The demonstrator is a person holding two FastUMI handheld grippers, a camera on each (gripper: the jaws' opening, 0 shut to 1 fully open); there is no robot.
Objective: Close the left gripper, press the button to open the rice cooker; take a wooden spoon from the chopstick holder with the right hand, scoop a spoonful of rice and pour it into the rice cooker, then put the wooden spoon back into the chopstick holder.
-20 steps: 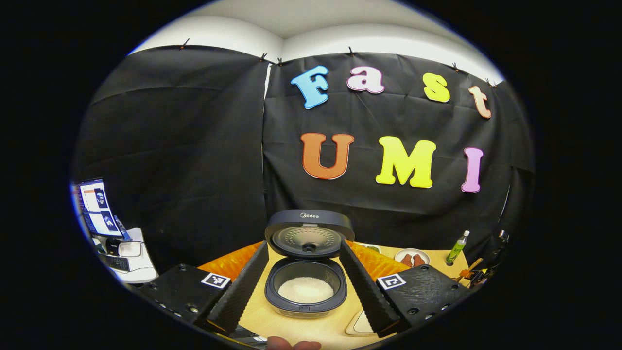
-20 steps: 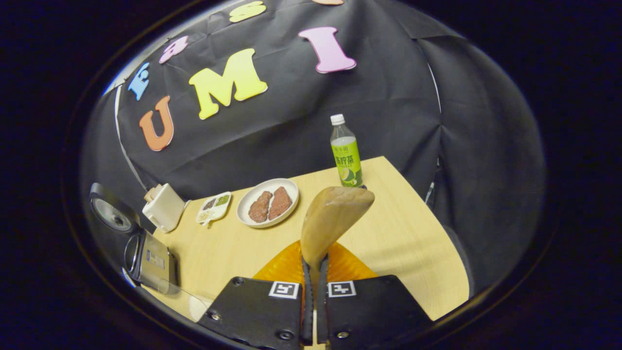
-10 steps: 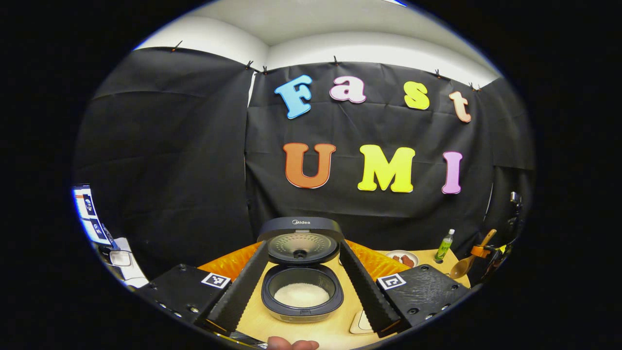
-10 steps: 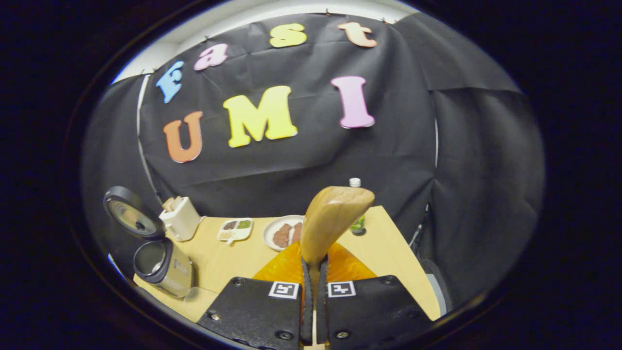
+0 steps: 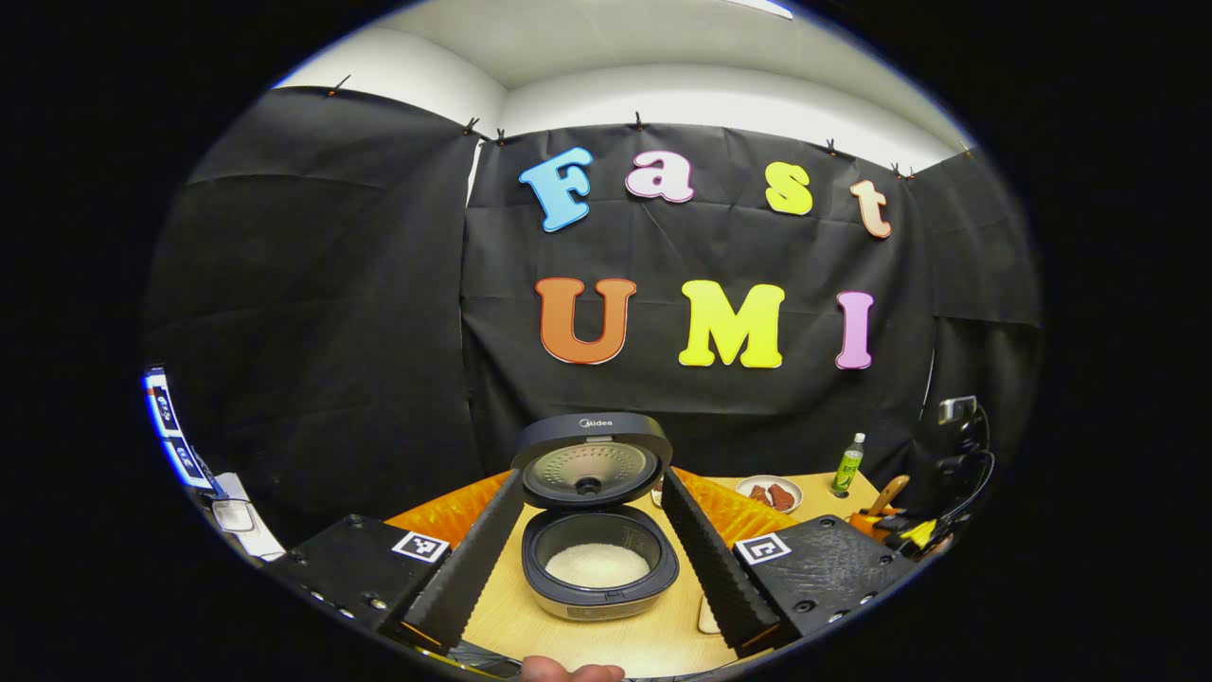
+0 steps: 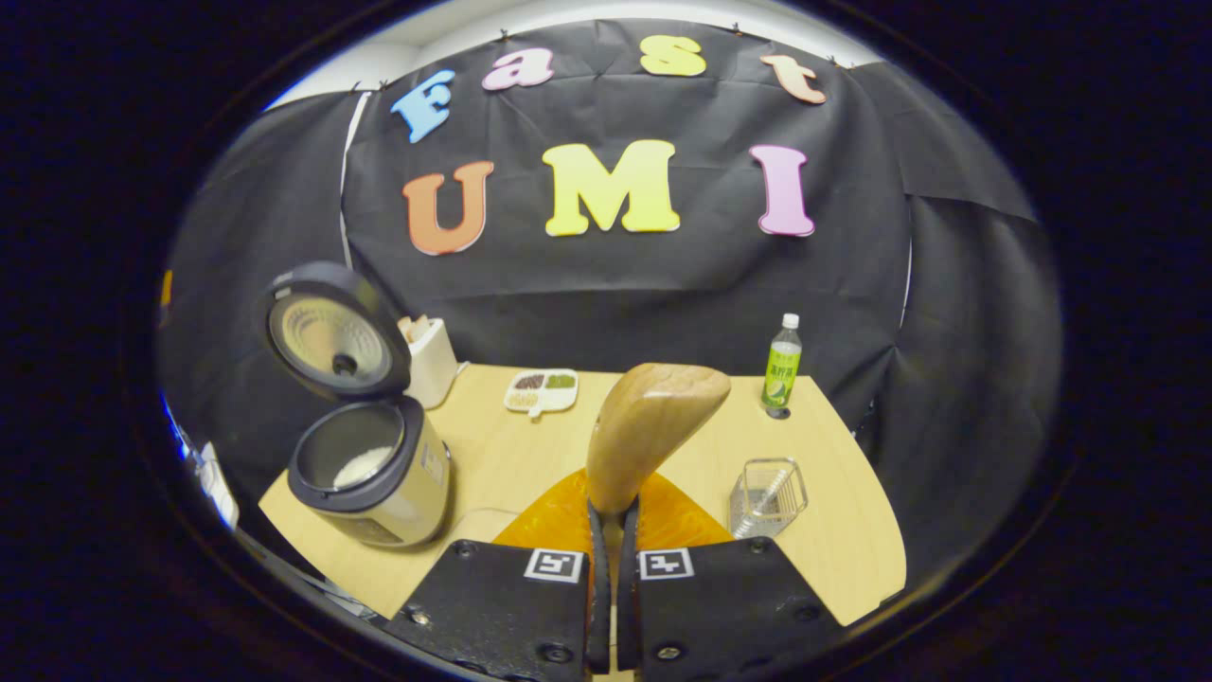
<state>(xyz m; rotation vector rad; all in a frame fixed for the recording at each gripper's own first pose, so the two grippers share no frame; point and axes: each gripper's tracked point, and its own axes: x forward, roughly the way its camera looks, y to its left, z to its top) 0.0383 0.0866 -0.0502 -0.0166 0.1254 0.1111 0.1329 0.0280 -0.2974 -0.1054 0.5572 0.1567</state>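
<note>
So, left gripper view first: the left tongs (image 5: 592,592) are spread wide apart and holding nothing, with the rice cooker (image 5: 600,559) sitting right between the two fingers (image 5: 471,557), a bit farther off on the table (image 5: 625,639). Its lid (image 5: 589,457) stands up and the black pot has a flat white patch of rice (image 5: 597,565) in the bottom. Compared with a second ago the cooker looks a little smaller and the wall's top edge sits lower, so this gripper seems to have backed off some. Far right you can see a plate (image 5: 779,493) with two brown pieces, a green bottle (image 5: 846,465), and the other gripper with the wooden spoon (image 5: 886,494) sticking up from it.

Right gripper view: the right tongs (image 6: 612,568) are clamped together on the wooden spoon's (image 6: 647,431) handle, and the pale bowl of the spoon stands up just past the fingertips, with its smooth back showing. A second ago the cooker was squeezed at the left edge; now the open rice cooker (image 6: 371,469) sits in full view at the near left. The white chopstick holder (image 6: 431,360) is just behind it, a clear glass container (image 6: 768,496) sits near right, and a small divided dish (image 6: 541,390) and the bottle (image 6: 782,363) are farther back.
</note>
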